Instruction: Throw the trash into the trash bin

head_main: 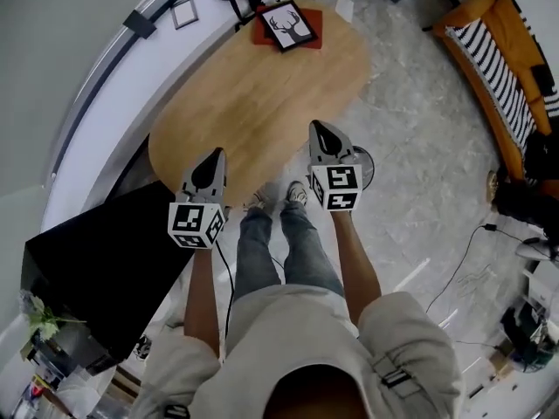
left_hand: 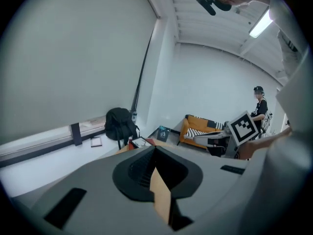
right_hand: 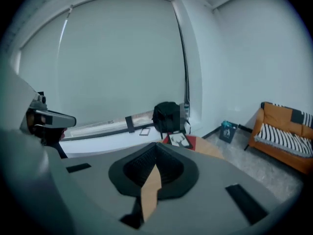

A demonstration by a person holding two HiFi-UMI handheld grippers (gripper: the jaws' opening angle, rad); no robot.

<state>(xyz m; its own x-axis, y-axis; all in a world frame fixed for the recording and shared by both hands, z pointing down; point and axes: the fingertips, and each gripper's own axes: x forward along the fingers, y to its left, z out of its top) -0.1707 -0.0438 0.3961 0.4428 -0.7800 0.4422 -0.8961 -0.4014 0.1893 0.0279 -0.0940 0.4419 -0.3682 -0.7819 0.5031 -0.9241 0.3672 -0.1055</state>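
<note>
In the head view my left gripper [head_main: 215, 155] and right gripper [head_main: 317, 127] are held up side by side over the near end of an oval wooden table [head_main: 262, 94]. Both pairs of jaws are closed to a point with nothing between them. The left gripper view shows its jaws [left_hand: 155, 149] together, with only a sliver of tabletop below them. The right gripper [right_hand: 156, 147] looks the same in its own view. No loose trash shows in any view. A large black box-like thing [head_main: 105, 260] stands on the floor left of my legs; I cannot tell if it is the bin.
A framed deer picture [head_main: 289, 25] lies on a red mat at the table's far end, with a black backpack [right_hand: 167, 115] behind it. An orange sofa with a striped cushion [head_main: 507, 68] stands at the right. A round grey object [head_main: 363, 166] sits by the table edge. Cables lie on the floor [head_main: 467, 260].
</note>
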